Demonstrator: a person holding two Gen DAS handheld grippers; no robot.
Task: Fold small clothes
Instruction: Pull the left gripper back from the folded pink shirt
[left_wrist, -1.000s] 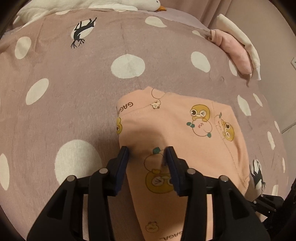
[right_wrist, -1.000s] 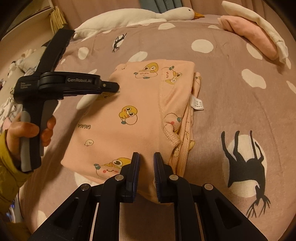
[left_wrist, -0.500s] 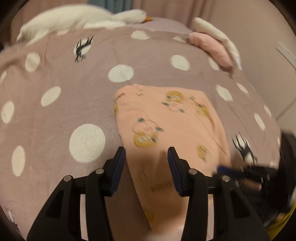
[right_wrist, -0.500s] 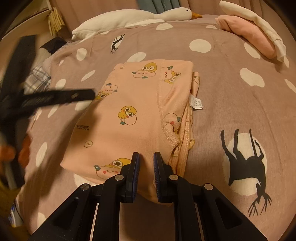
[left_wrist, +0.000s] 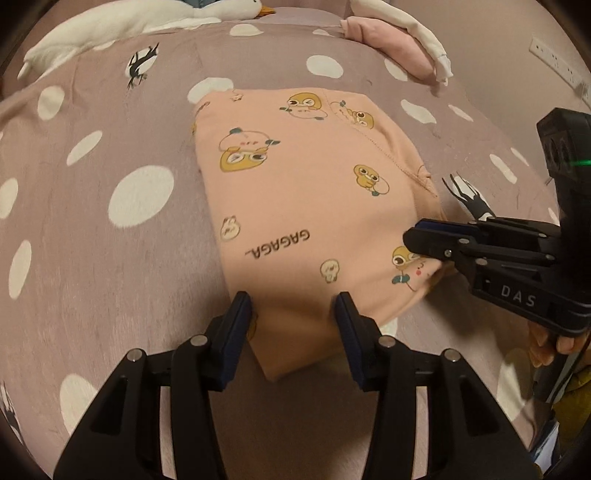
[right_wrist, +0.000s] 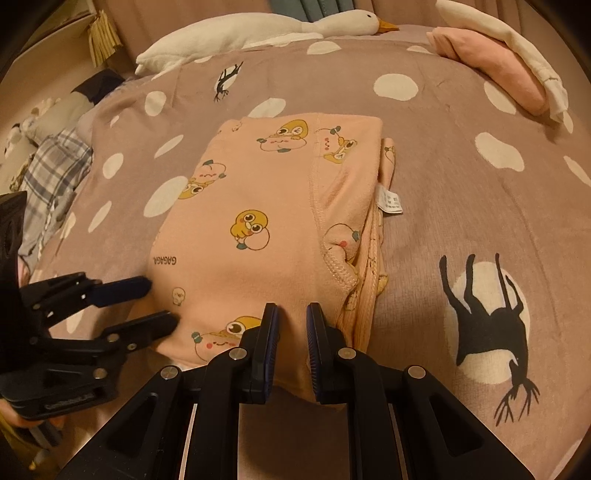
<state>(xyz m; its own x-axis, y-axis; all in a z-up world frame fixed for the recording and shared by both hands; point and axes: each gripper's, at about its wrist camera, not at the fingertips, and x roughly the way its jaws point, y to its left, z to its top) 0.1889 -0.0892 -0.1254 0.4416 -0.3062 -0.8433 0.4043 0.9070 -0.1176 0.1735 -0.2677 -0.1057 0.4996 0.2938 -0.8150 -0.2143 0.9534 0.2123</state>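
A folded peach garment (left_wrist: 306, 206) with cartoon duck prints lies flat on the dotted mauve bedspread (left_wrist: 92, 221); it also shows in the right wrist view (right_wrist: 266, 229). My left gripper (left_wrist: 293, 325) is open, its fingers either side of the garment's near corner. My right gripper (right_wrist: 291, 328) is shut on the garment's near edge. In the left wrist view the right gripper (left_wrist: 417, 242) pinches the garment's right corner. In the right wrist view the left gripper (right_wrist: 159, 302) sits open at the garment's left corner.
A white goose plush (right_wrist: 258, 33) lies along the far edge of the bed. A folded pink and white pile (right_wrist: 495, 70) sits at the far right. Plaid cloth (right_wrist: 55, 173) lies at the left. A wall socket strip (left_wrist: 554, 62) is at the right.
My left gripper has pulled back from the garment's far side to its near left corner and stays open. The right gripper has held its grip on the near edge.
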